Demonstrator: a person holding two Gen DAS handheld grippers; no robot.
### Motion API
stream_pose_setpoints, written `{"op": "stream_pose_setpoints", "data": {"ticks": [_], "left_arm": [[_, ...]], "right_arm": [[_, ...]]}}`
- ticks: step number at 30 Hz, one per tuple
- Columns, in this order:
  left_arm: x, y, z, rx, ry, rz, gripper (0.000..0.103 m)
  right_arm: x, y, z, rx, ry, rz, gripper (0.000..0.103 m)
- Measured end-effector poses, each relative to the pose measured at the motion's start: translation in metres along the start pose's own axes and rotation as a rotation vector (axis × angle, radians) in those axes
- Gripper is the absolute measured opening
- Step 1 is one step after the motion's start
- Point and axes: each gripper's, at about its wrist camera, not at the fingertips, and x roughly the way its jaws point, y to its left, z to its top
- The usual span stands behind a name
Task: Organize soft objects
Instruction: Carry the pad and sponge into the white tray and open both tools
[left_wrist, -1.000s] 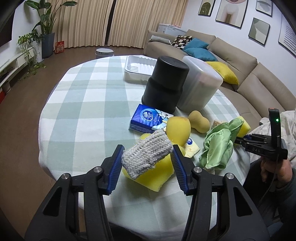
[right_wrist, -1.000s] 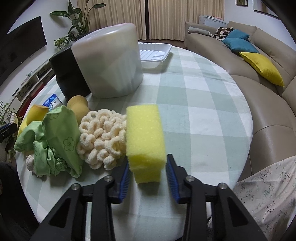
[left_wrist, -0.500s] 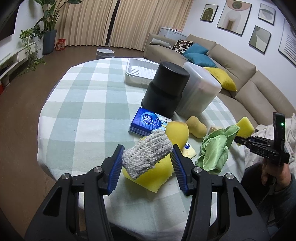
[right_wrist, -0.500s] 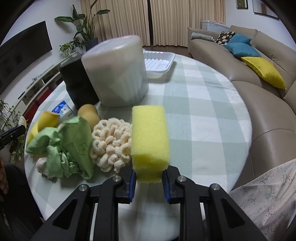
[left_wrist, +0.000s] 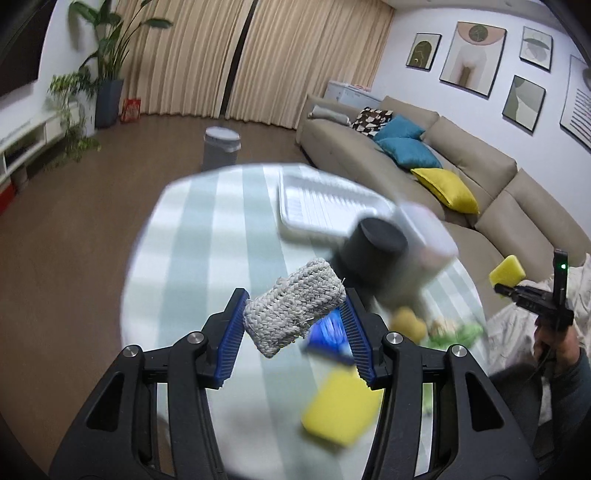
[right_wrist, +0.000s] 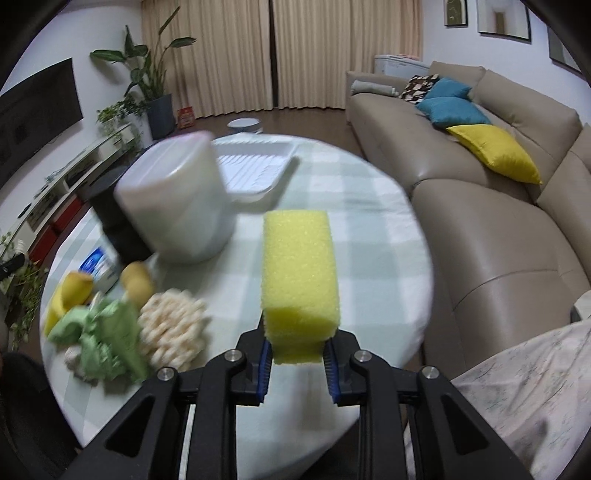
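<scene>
Both claws grip: left gripper (left_wrist: 293, 317) pinches a grey woven scrubber (left_wrist: 292, 307), right gripper (right_wrist: 297, 356), jaws lately closing, squeezes a yellow foam block (right_wrist: 299, 282). Carrying step; next probably the far white ribbed tray (right_wrist: 255, 170).

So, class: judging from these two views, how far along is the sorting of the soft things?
Nothing looks sorted yet. The left claw grips the grey knitted pad; the right claw grips the yellow sponge. The green cloth, cream loopy pad and others remain on the table.

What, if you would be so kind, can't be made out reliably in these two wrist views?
- Left wrist view: the blue packet is motion-blurred and partly behind the grey knitted pad; its print is unreadable.
- Left wrist view: the white tray is smeared; contents unclear.
- Right wrist view: the black container is mostly hidden by the white tub.
</scene>
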Motion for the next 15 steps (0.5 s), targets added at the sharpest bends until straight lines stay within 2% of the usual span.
{"op": "stream_pose_setpoints", "data": {"ticks": [3, 7, 12, 15], "left_arm": [[0.024, 0.005, 0.043, 0.041, 0.009, 0.006, 0.049], [0.075, 0.006, 0.099, 0.066, 0.042, -0.011, 0.049], [0.15, -0.014, 0.151, 0.13, 0.117, -0.021, 0.049], [0.192, -0.027, 0.168, 0.173, 0.169, -0.033, 0.049]], "right_arm": [[0.008, -0.02, 0.034, -0.012, -0.02, -0.037, 0.026], [0.035, -0.033, 0.092, -0.035, -0.016, -0.028, 0.026], [0.094, -0.014, 0.166, -0.125, 0.031, 0.015, 0.026], [0.126, 0.002, 0.197, -0.157, 0.074, 0.073, 0.026]]}}
